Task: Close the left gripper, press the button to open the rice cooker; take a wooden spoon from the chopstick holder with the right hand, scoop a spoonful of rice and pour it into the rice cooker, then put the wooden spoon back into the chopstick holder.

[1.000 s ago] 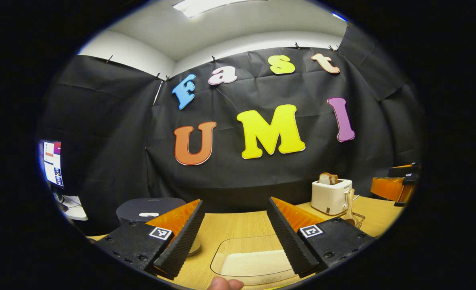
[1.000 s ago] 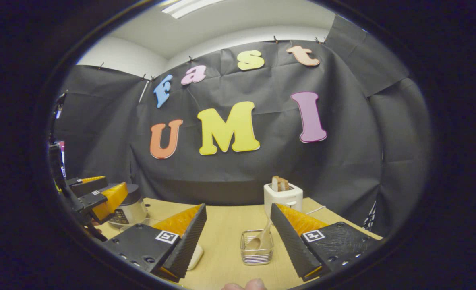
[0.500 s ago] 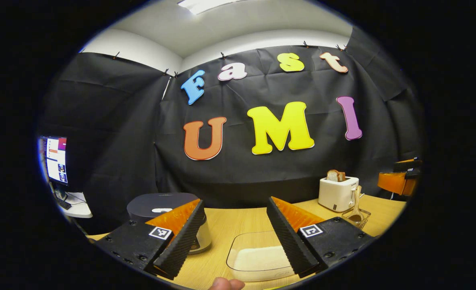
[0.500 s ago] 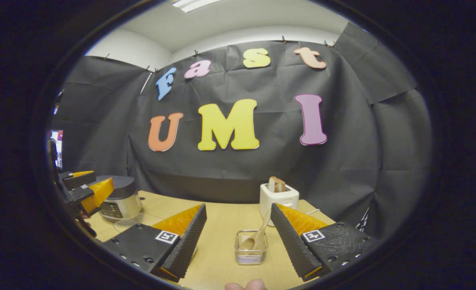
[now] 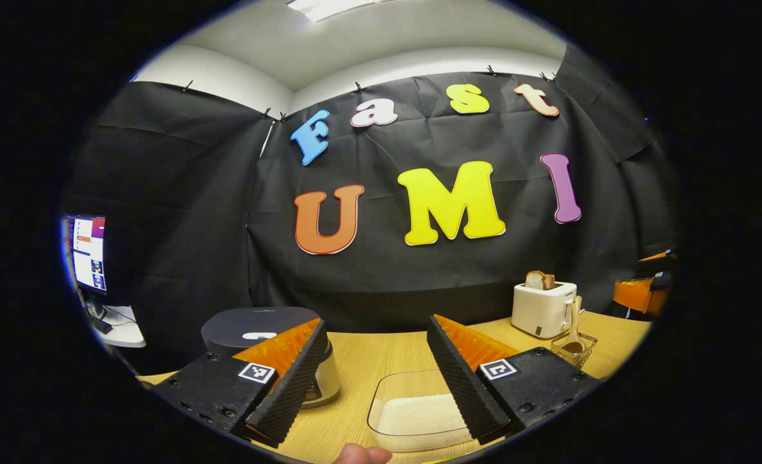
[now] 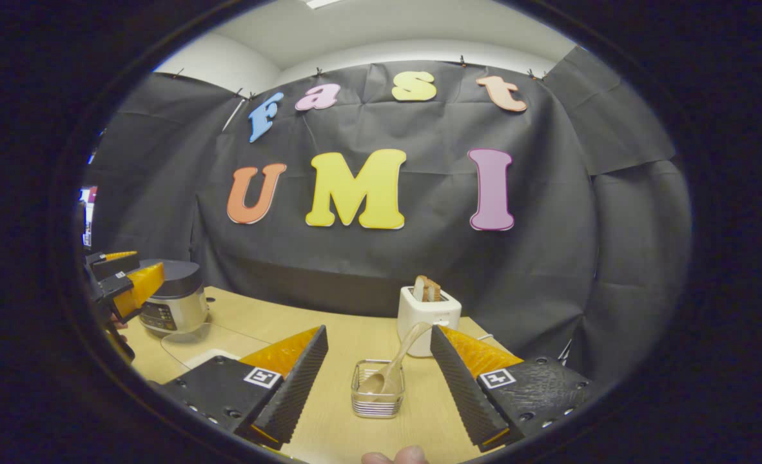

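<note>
So far nothing done: rice cooker [image 5: 271, 351] lid down at 7 o'clock in the left gripper view; wooden spoon [image 6: 394, 367] in chopstick holder [image 6: 376, 399]. Left tongs [image 5: 374, 380] and right tongs [image 6: 374, 386] both apart, empty.

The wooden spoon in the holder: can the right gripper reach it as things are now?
Probably yes. The right gripper is open, and the wooden spoon leans in the chopstick holder straight ahead between its fingers. Nothing lies between them. The toaster stands close behind, so little room remains beyond the handle.
</note>
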{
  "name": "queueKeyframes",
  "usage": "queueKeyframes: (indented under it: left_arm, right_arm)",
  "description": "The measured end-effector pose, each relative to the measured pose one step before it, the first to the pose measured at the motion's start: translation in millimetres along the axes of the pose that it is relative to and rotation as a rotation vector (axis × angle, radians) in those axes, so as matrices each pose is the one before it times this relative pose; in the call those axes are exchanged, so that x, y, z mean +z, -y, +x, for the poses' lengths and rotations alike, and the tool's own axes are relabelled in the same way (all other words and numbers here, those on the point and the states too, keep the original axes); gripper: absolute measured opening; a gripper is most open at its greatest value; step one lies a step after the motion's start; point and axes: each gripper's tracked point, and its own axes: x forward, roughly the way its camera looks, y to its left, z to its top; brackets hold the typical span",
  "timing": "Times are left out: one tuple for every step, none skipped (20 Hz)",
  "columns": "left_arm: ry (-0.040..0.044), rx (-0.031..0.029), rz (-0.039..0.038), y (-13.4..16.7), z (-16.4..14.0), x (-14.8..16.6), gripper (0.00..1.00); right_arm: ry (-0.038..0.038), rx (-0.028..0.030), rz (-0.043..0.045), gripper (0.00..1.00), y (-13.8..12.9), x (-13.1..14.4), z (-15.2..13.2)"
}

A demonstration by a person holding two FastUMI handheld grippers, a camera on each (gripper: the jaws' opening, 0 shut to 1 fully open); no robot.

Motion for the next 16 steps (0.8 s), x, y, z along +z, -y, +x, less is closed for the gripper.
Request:
queueKeyframes:
  left_arm:
    - [0.00052,0.00396,-0.00301,-1.26,-0.6,-1.89,0.99]
    - [0.01365,0.00737,0.0034,-3.35,-0.1,1.04,0.99]
    - [0.01851,0.01075,0.00834,-3.92,0.56,1.16,0.99]
    - [-0.00235,-0.00245,0.01073,-0.16,-0.17,-4.07,0.99]
    - [-0.00029,-0.00402,0.00262,0.79,-0.55,-3.59,0.99]
    - [-0.00889,-0.00194,-0.00364,0.49,0.68,-3.88,0.99]
    - [-0.00354,-0.00156,-0.00958,-0.64,0.72,-3.05,0.99]
    - [0.00458,-0.00009,-0.01327,0.32,1.32,0.78,0.94]
    - [0.0003,0.00195,-0.00383,0.84,2.5,-0.46,0.99]
    - [-0.0042,0.00019,0.00209,-0.82,0.91,-2.1,0.99]
    - [-0.00233,-0.00791,-0.00403,1.92,0.7,-1.73,0.99]
    - [-0.01059,-0.00369,-0.00024,2.23,0.15,-1.86,0.99]
    - [-0.0066,0.00276,-0.00265,-2.96,0.47,-2.93,0.99]
    - [-0.00645,0.00163,-0.00718,-3.13,1.86,-1.93,0.99]
    - [-0.0114,0.01621,0.00127,-8.2,1.55,-2.94,0.99]
    - [-0.01102,0.02065,0.00845,-13.27,1.88,-1.58,0.99]
  right_arm:
    - [-0.00684,0.01679,0.01497,0.95,-2.3,-4.54,4.26]
    - [-0.00703,0.02399,0.00464,0.96,-4.25,-6.64,5.09]
    - [-0.00589,0.03503,-0.00235,0.96,-5.16,-9.59,6.39]
    - [-0.0292,0.00559,0.01479,0.96,3.34,-12.13,6.2]
    - [-0.00121,0.02067,0.03529,0.96,-0.78,-5.46,1.71]
    - [-0.00491,-0.00269,0.03556,0.96,7.13,-2.09,4.56]
    - [0.00327,0.00132,0.02612,0.97,3.81,2.29,2.84]
    - [0.0094,-0.01348,0.00649,0.96,3.89,2.54,4.79]
    - [0.00797,-0.02739,-0.00143,0.95,8.98,2.8,7.05]
    - [-0.01708,-0.02012,-0.0027,0.95,7.4,-4.33,8.25]
    - [-0.02726,-0.00939,-0.00445,0.92,3.58,-6.1,9.7]
    - [-0.04062,-0.0115,-0.01145,0.96,2.0,-8.47,8.2]
    - [-0.0304,-0.00148,0.00314,0.95,0.9,-5.29,5.0]
    - [-0.015,0.00848,0.01048,0.96,-1.25,-1.68,0.41]
    - [-0.00616,0.01114,0.0075,0.96,-3.35,0.04,-2.49]
    - [0.00395,0.00981,0.00955,0.92,-3.98,2.72,-2.52]
